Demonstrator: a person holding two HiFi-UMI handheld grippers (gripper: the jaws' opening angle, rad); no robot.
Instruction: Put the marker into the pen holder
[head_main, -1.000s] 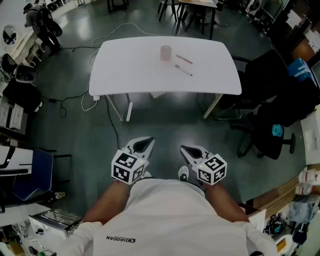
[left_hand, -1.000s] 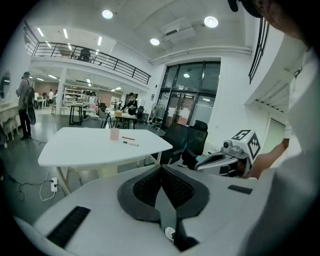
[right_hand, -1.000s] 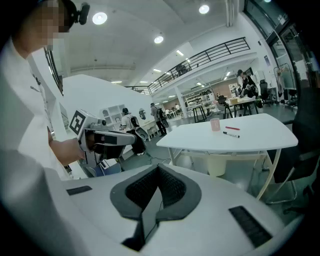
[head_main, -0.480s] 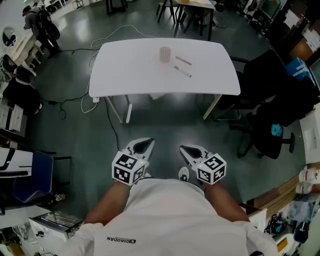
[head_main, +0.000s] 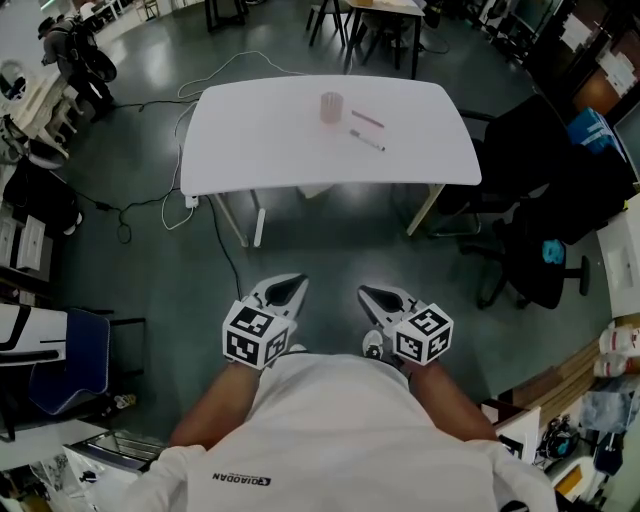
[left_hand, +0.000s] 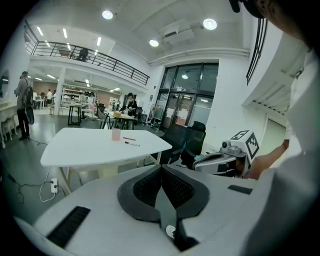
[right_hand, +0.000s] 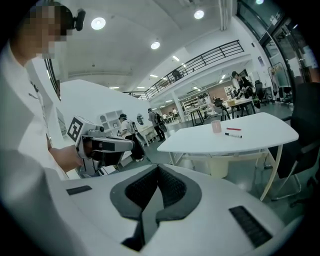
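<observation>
Far ahead of me, a pale pink pen holder (head_main: 331, 106) stands upright on the white table (head_main: 250, 140). Two markers lie just right of it: a red one (head_main: 368, 119) and a dark one with a white barrel (head_main: 366, 140). The holder (left_hand: 116, 134) and the markers (left_hand: 131, 142) look tiny in the left gripper view, and the holder (right_hand: 216, 126) shows again in the right gripper view. My left gripper (head_main: 285, 292) and right gripper (head_main: 378, 298) hang close to my body over the floor, well short of the table. Both are shut and hold nothing.
A black office chair (head_main: 530, 250) stands right of the table. Cables and a power strip (head_main: 190, 197) lie on the floor at the table's left. A blue chair (head_main: 60, 350) and clutter line the left edge. Grey floor lies between me and the table.
</observation>
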